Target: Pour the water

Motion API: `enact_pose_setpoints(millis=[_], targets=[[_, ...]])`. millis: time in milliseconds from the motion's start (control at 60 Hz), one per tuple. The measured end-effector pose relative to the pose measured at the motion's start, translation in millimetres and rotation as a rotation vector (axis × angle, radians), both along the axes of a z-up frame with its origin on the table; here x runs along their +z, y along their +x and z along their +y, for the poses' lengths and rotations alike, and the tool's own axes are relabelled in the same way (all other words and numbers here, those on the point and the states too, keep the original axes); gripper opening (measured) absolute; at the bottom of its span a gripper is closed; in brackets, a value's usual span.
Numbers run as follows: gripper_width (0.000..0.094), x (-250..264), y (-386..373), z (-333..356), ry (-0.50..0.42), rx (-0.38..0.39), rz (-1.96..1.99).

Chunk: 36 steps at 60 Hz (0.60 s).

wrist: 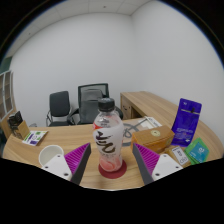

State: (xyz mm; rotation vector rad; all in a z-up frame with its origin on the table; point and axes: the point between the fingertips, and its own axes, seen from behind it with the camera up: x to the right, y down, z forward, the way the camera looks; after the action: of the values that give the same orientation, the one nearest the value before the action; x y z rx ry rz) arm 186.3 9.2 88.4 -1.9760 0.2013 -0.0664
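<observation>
Your gripper (111, 165) has its fingers spread, with the bottle (109, 140) upright between them on the table (60, 176); I can't tell if the pads touch it. Its cap is on. A cup (51, 156) waits just left, likely to receive the water.

**Readable text: none legible**

Bottle (109, 140), standing between the fingers: label carries dark curved marks and a pink-red band, no letters can be made out. Purple pouch (186, 120), beyond the right finger: pale printing, too small to read. Teal packet (197, 152) beside it and small boxes (22, 128) beyond the left finger: print visible, unreadable.
</observation>
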Motion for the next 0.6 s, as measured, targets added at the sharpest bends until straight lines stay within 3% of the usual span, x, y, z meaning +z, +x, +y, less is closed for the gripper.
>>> enact_pose_setpoints(millis=[350, 600], targets=[[0.0852, 110, -82, -168, -0.031, -0.003, -0.022], [0.0857, 155, -138, -289, -0.042, 0.018, -0.04]])
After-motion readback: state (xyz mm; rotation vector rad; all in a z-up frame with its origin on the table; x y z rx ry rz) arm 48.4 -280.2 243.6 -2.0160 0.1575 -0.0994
